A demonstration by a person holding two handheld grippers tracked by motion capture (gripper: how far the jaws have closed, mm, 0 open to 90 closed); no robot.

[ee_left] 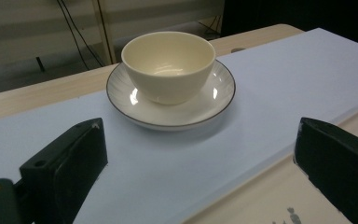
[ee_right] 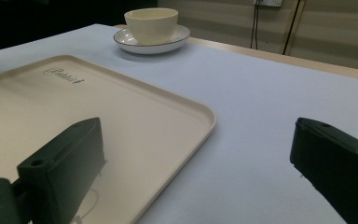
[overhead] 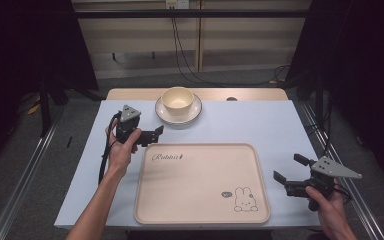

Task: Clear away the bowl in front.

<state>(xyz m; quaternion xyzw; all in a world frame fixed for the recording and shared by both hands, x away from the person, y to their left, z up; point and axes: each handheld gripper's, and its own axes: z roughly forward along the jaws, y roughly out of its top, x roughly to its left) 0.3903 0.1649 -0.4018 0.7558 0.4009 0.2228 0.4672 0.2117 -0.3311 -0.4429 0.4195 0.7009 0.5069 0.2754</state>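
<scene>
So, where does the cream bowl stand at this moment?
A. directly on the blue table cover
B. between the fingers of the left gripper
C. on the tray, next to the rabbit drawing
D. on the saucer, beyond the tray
D: the bowl sits on the saucer, beyond the tray, with both grippers apart from it.

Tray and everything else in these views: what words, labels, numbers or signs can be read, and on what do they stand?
"Rabbit", in script lettering, followed by a small dark mark too small to make out: near the far left corner of the tray.
Rabbit drawing with a small dark shape beside it, at the tray's near right corner: a picture, no readable text.
Bowl, saucer and both hand-held grippers: no text seen.
</scene>
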